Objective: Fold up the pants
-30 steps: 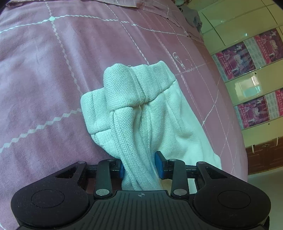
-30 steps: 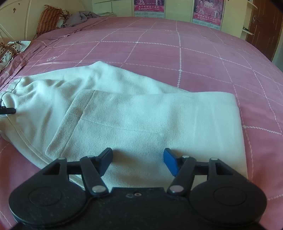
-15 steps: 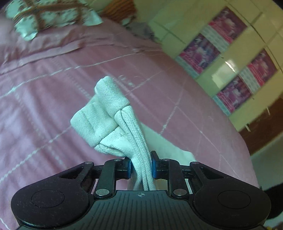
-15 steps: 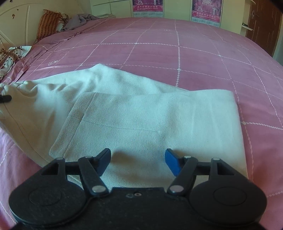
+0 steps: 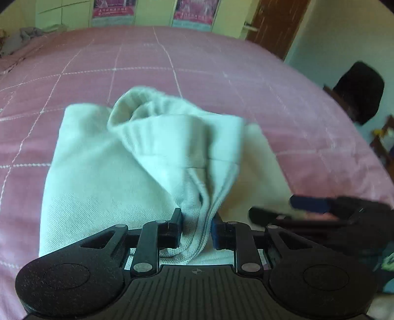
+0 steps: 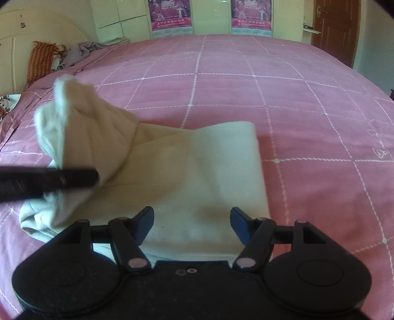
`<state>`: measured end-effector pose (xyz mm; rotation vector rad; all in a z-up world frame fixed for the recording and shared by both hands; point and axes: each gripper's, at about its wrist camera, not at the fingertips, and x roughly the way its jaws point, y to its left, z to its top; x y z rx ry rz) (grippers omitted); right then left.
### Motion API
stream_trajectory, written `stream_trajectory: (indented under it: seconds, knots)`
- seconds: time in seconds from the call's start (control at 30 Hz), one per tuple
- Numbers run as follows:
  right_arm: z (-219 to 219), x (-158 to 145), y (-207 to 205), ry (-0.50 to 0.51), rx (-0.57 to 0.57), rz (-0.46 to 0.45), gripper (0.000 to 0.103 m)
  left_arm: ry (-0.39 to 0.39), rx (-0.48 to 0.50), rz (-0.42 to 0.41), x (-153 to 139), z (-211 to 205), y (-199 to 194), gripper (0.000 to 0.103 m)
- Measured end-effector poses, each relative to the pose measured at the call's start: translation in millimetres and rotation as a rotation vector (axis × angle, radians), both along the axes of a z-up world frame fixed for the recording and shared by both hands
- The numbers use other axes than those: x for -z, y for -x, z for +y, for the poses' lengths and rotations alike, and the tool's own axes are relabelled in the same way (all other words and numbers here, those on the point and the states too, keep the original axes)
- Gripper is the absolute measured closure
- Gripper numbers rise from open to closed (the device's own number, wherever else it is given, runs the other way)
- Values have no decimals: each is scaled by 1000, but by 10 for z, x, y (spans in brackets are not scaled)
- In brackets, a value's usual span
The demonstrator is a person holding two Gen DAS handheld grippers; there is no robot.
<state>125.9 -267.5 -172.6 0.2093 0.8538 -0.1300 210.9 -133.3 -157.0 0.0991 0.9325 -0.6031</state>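
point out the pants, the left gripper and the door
pants (image 5: 103, 192): left wrist view, on the flat folded layer.
left gripper (image 5: 196, 227): left wrist view, midway between its fingertips, with bunched cloth between them.
door (image 6: 335, 29): right wrist view, on its brown panel.

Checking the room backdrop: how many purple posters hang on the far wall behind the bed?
2. In the right wrist view, one poster hangs left of centre above the pink bed, the other poster to its right, nearer the brown door. More may lie outside the frame.
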Motion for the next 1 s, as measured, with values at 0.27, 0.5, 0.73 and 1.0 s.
stream_trajectory:
  seconds: [0.27,0.5,0.73,1.0]
  knots:
    - [-305,6,194,-26,46,-19,30,51,23,-44,-459,73,301,59]
    - [-301,-72,253,-30,39,-45,27,65,-163,-48,-466,540,179,41]
    - [-221,-144,245,-47,13,-62,25,-20,-317,63,169,835,-103,37]
    - [-219,-168,76,-227,2,-83,13,13,-294,31,225,866,-31,34]
